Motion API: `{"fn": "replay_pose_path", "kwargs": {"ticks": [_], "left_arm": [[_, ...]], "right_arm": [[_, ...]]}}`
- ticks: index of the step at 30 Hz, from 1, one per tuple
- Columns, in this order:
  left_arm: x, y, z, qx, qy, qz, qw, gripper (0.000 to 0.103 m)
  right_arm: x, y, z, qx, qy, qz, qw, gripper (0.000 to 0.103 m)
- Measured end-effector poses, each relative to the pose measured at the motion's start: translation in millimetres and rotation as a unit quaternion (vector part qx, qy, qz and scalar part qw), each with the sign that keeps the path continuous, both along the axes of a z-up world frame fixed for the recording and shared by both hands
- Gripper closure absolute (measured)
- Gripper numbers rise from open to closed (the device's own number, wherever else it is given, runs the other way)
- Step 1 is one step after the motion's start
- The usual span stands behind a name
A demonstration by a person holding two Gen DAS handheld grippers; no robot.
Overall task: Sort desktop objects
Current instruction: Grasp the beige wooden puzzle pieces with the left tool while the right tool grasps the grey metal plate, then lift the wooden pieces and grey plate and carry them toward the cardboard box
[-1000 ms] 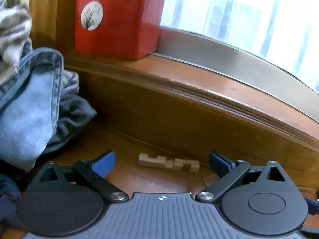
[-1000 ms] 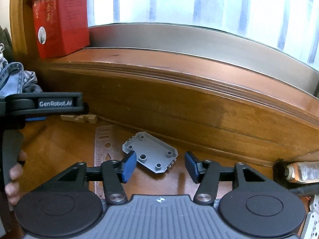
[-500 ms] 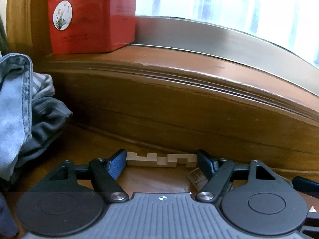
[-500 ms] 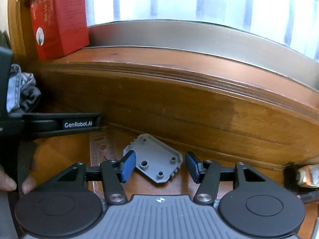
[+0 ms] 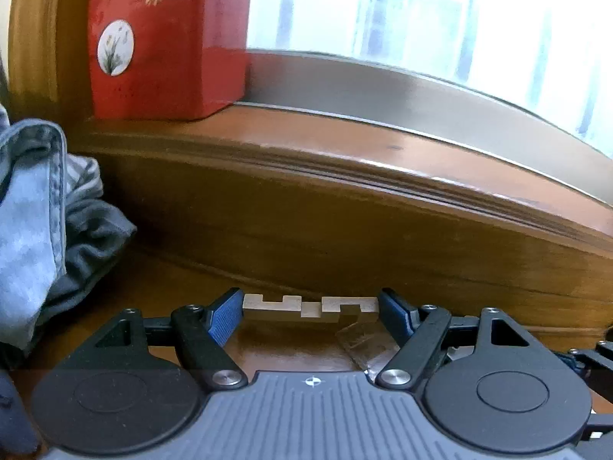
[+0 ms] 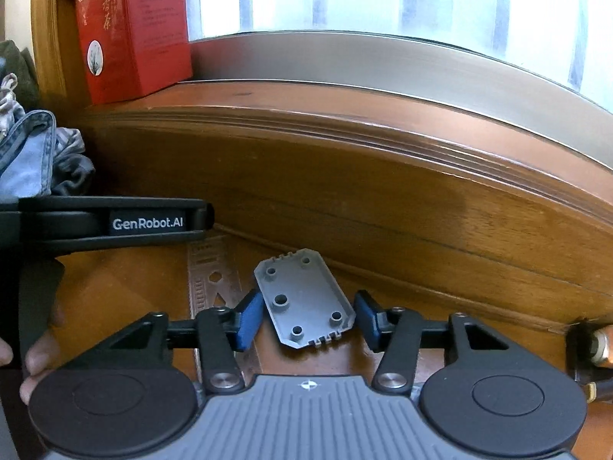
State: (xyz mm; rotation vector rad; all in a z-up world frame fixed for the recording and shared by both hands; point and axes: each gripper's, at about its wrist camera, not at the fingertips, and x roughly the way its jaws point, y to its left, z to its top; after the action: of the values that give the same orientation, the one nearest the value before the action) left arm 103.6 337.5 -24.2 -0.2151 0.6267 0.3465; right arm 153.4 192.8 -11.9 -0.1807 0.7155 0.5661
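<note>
Wooden notched pieces (image 5: 310, 306), two interlocking blocks sitting end to end on the table (image 5: 172, 287) close to the wooden wall under the window sill, are being pinched lengthwise by the left fingers (image 5: 311, 308). Because the two blocks are only hooked together, they are likely to buckle or fall apart at the joint if the squeeze is uneven or the lift is jerky. A clear ruler (image 5: 364, 341) is lying just under the right-hand blue pad, so it is at risk of being dragged along.

Those fingers are standing fairly wide, with both blue pads pressing against the ends of the blocks.

In the right wrist view, the right fingers (image 6: 304, 318) are flanking a grey plastic plate (image 6: 304, 299) lying slantwise on the table beside that ruler. Their jaws have just been closing, with the plate between them; the left pad appears to be touching its edge, while the right pad is just beside it. A crooked plate is likely to twist out.
</note>
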Motion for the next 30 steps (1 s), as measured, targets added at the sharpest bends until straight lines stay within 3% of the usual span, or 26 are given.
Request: {"fn": "replay_pose_path", "kwargs": {"ticks": [7, 15, 24, 30], "left_arm": [[3.1, -3.8, 8.9, -0.005, 0.002, -0.016, 0.9999, 0.027], [-22.3, -23.4, 22.8, -0.004, -0.003, -0.051, 0.9987, 0.027], [-53.7, -61.3, 38.9, 0.003, -0.015, -0.109, 0.994, 0.027], [-81.0, -96.4, 47.2, 0.014, -0.017, -0.134, 0.9907, 0.027]], "right_arm": [[-9.9, -14.1, 17.7, 0.024, 0.001, -0.027, 0.999, 0.054], [-40.4, -51.7, 46.0, 0.095, 0.02, -0.094, 0.991, 0.054], [-100.3, -95.6, 66.5, 0.12, -0.001, -0.165, 0.979, 0.054], [-144.6, -153.8, 72.1, 0.131, -0.004, -0.198, 0.971, 0.054]]}}
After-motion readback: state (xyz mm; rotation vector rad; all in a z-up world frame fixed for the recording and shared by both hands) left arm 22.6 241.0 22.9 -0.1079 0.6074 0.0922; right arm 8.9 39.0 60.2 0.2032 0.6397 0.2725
